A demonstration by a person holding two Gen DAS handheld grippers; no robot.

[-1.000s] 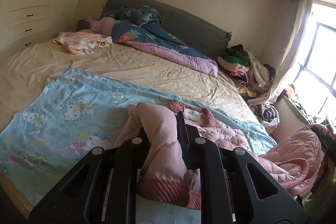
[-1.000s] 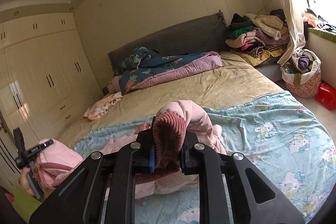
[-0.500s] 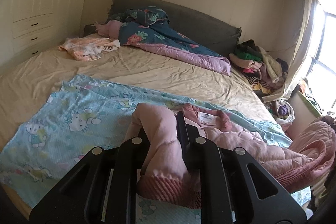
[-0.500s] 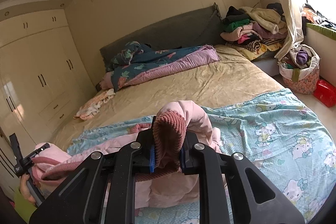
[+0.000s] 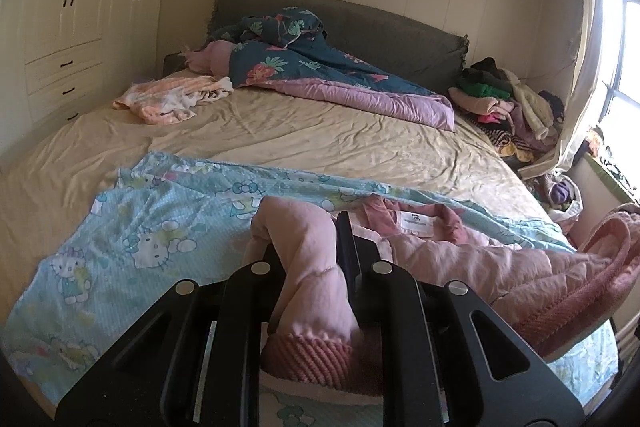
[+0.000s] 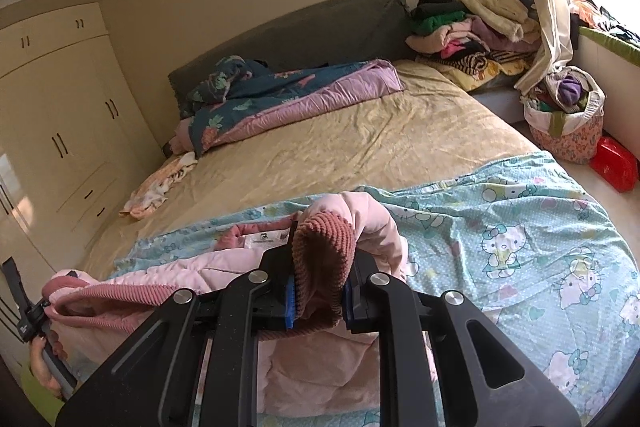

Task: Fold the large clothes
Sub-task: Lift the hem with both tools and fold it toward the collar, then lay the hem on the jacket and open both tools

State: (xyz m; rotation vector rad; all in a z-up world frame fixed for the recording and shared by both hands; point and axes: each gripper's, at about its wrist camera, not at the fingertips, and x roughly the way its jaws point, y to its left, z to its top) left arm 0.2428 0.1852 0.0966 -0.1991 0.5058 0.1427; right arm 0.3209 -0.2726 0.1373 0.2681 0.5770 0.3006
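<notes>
- A quilted pink jacket [image 5: 460,263] is held up at the foot of the bed, each ribbed cuff pinched so that the garment can, it is judged, be spread flat before folding.
- The left gripper [image 5: 316,267] is seen with its jaws clamped on one sleeve, the ribbed cuff [image 5: 308,359] bunched just behind them and the sleeve humped over the jaws.
- The right gripper [image 6: 318,291] is likewise closed on the other cuff [image 6: 322,251], which is squeezed between blue-padded jaws and stands up as a rounded fold.
- Both tools are aimed forward and slightly down across the bed, held low and level; the left one [image 6: 30,311] is glimpsed at the edge of the right wrist view with fabric draped over it.
- The jacket's body is sagging between the two grips, its collar label [image 5: 416,221] facing up, lying partly on a blue cartoon-print sheet [image 5: 160,223] spread over the mattress, presumably as the folding surface.
- Farther off, a tan bedsheet [image 5: 320,139], a floral duvet [image 5: 320,71] against the grey headboard [image 5: 380,27] and a heap of clothes [image 6: 468,31] are visible.
</notes>
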